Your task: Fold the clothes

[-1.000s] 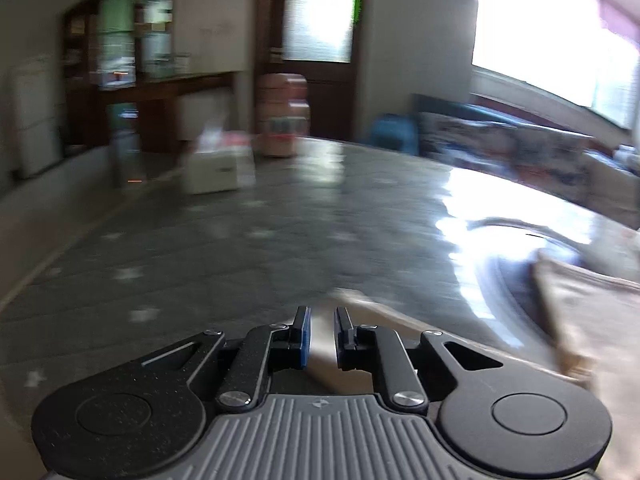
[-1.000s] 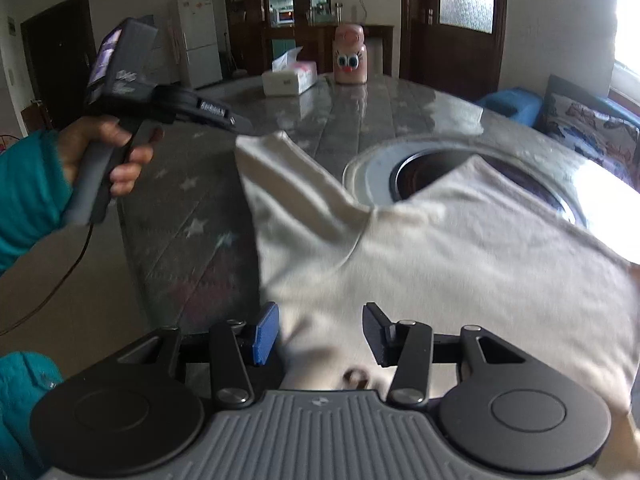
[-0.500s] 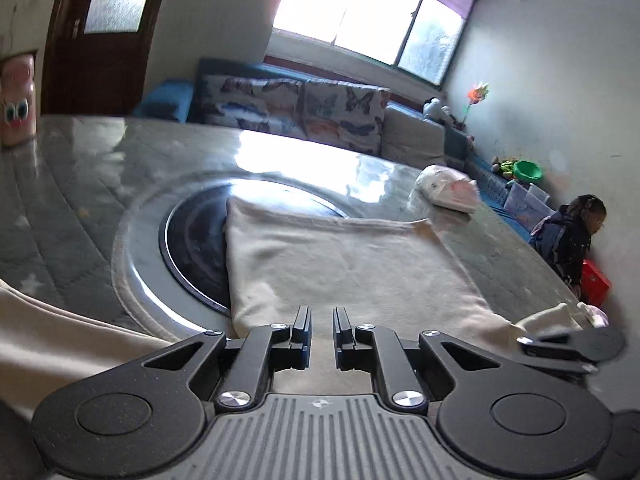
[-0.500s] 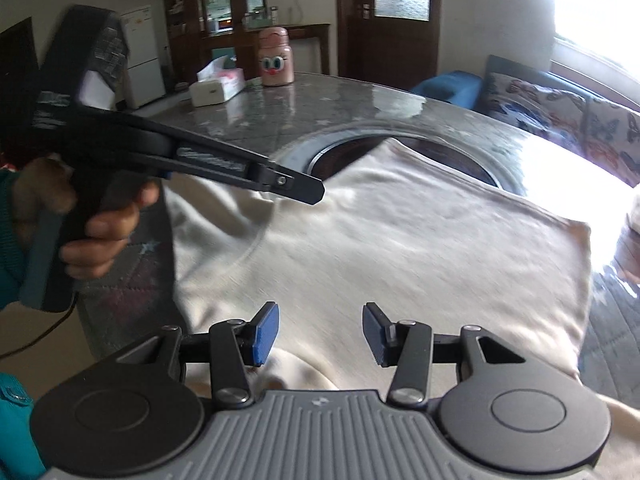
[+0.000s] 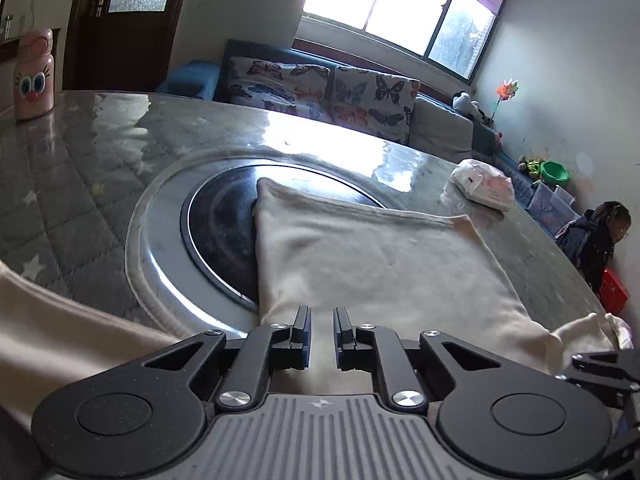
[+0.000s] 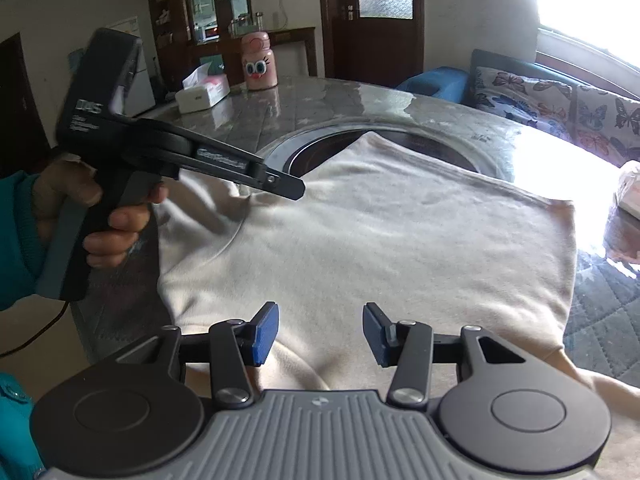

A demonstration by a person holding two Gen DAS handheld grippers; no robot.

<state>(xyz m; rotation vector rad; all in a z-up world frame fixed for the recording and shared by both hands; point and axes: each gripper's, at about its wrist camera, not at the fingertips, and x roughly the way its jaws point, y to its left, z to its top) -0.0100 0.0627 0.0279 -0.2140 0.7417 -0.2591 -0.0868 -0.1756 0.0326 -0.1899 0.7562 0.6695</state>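
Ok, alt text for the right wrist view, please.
The right gripper, jaws open, hovers over a cream shirt spread flat on a round grey table. At left a hand holds the left gripper above the shirt's collar; a pink bottle and tissue box stand beyond.

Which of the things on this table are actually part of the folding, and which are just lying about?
Part of the job:
cream fabric garment
left gripper
right gripper

Just lying about:
pink bottle with cartoon eyes
white tissue box
white plastic bag
round dark inset in the table
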